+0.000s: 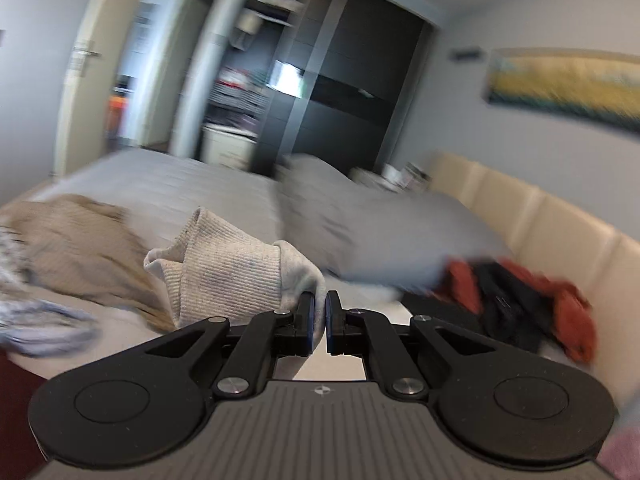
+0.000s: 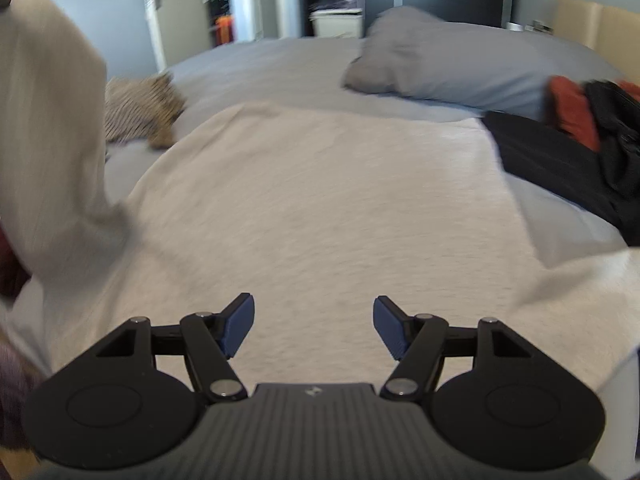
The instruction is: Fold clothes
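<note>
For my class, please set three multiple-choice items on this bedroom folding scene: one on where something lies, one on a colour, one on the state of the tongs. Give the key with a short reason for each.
1. Where does the grey pillow lie?
A. on the bed, beyond the pale garment
B. on the floor
C. inside the wardrobe

2. What colour is the large garment spread under the right tongs?
A. bright red
B. pale cream-grey
C. dark green

3. How do the left tongs stand?
A. wide open and empty
B. out of view
C. shut on a ribbed cuff

Key:
1 A, the pillow rests on the grey bedcover behind the spread garment.
2 B, the cloth shows pale cream-grey in the right wrist view.
3 C, the blue pads pinch the ribbed cuff of the pale knit, while the right tongs stand open with nothing between them.
</note>
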Available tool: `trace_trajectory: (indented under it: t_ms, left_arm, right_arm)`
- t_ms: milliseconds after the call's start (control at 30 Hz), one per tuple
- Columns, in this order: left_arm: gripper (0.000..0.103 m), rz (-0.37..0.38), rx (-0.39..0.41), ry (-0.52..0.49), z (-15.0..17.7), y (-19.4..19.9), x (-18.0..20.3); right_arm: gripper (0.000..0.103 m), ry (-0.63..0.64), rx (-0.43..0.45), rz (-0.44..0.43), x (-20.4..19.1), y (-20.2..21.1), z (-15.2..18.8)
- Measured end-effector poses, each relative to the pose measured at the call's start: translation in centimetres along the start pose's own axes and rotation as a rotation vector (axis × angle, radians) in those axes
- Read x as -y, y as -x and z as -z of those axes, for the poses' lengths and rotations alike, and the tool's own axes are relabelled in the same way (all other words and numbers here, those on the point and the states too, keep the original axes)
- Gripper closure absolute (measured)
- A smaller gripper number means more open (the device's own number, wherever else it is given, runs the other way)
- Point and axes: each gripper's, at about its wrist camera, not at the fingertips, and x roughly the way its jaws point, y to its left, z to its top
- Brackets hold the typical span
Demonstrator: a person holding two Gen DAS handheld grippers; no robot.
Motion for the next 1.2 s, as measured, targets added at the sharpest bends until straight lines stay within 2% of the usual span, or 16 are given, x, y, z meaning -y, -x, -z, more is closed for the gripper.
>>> trace_trajectory:
  t_ms: [100, 300, 367, 433, 500, 533, 567, 600, 633, 667, 900, 1100, 1133, 1167, 1200]
  left_arm:
    - [0.100, 0.050, -0.084, -0.052, 3.4, -3.1, 4.5]
    - [0.100, 0.114, -0.258, -0.160, 11.9, -8.6, 11.0]
    - [0.100, 0.135, -0.320, -0.215, 14.5, -10.3, 12.3]
    - [0.100, 0.173, -0.392, -0.225, 16.8, -11.4, 12.8]
    - [0.098, 0.178, -0.471, -0.252, 18.4, -12.0, 13.4]
    - [0.094, 0.190, -0.495, -0.266, 19.0, -11.7, 13.7]
    - [0.083, 0.208, -0.510, -0.274, 19.5, -10.9, 14.0]
    - [0.076, 0.227, -0.514, -0.277, 19.7, -10.3, 13.9]
    - [0.064, 0.238, -0.509, -0.278, 19.6, -9.8, 13.6]
    - [0.056, 0.237, -0.497, -0.278, 19.5, -9.4, 13.2]
    - [0.056, 0.111, -0.461, -0.205, 17.9, -8.2, 8.8]
    - [0.056, -0.005, -0.455, -0.079, 17.6, -7.8, 4.6]
    - [0.056, -0.020, -0.449, -0.069, 17.5, -7.6, 4.0]
    - [0.056, -0.035, -0.444, -0.061, 17.4, -7.5, 3.6]
    - [0.056, -0.051, -0.439, -0.054, 17.2, -7.3, 3.0]
  right_arm:
    - [0.033, -0.068, 0.022, 0.035, 2.3, 0.9, 0.0]
    - [0.033, -0.192, 0.032, 0.078, 6.0, 1.8, 0.7]
    - [0.033, -0.214, 0.027, 0.084, 6.7, 1.8, 0.9]
    - [0.033, -0.228, 0.021, 0.090, 7.2, 1.8, 1.1]
    - [0.033, -0.233, 0.017, 0.090, 7.3, 1.8, 1.3]
    - [0.033, -0.236, 0.015, 0.090, 7.5, 1.7, 1.4]
    - [0.033, -0.239, 0.013, 0.091, 7.6, 1.7, 1.4]
    - [0.033, -0.244, 0.010, 0.091, 7.7, 1.7, 1.5]
    - [0.033, -0.251, 0.006, 0.090, 7.8, 1.6, 1.6]
    - [0.033, -0.258, 0.001, 0.087, 8.1, 1.5, 1.7]
    - [0.033, -0.327, -0.066, 0.034, 8.5, -0.3, 2.3]
    - [0.037, -0.381, -0.197, -0.020, 7.9, -3.8, 3.5]
    - [0.051, -0.390, -0.218, -0.033, 7.8, -4.3, 3.9]
    - [0.079, -0.402, -0.234, -0.057, 7.8, -4.5, 4.2]
    - [0.090, -0.398, -0.247, -0.069, 7.6, -4.7, 4.4]
